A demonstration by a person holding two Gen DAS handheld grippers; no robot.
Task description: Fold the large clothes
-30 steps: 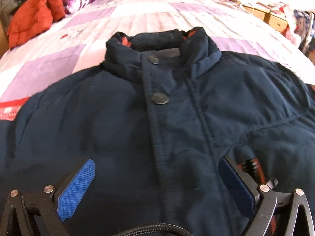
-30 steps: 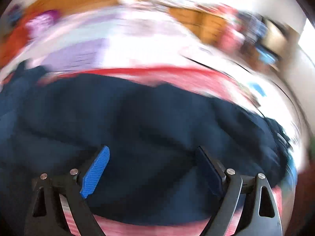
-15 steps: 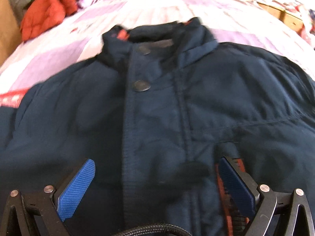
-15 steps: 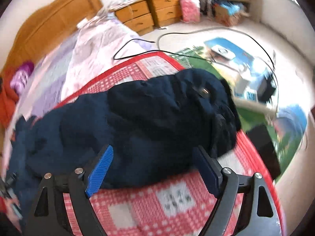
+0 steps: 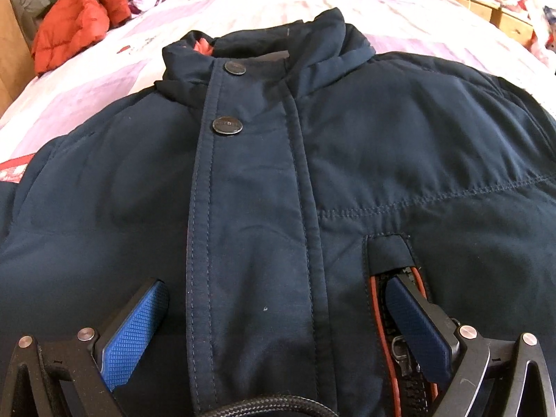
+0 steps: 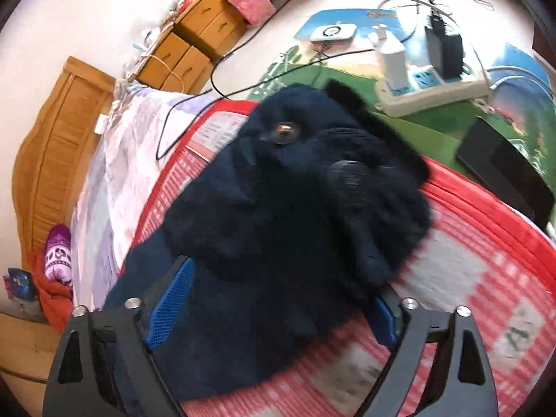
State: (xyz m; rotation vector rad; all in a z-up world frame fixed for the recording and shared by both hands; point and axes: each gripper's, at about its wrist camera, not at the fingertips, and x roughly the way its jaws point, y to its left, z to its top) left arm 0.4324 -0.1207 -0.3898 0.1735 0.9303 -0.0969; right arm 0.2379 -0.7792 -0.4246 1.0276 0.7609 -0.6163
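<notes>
On the bed (image 5: 399,3), the navy jacket (image 5: 264,187) is lying lengthwise, collar pointing toward the headboard (image 6: 52,146); both tongs, left (image 5: 274,316) and right (image 6: 278,299), are gaping apart.

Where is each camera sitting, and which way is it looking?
Left wrist view: sits on the left gripper, low over the dark navy padded jacket, facing its collar and the orange puffy coat at the bed's head; only the two open blue-padded fingers show.
Right wrist view: sits on the right gripper, looking along the jacket's sleeve toward the floor and white power strip; its open fingers straddle the sleeve.
Shared: the same jacket, the wooden drawers, the orange coat.
</notes>
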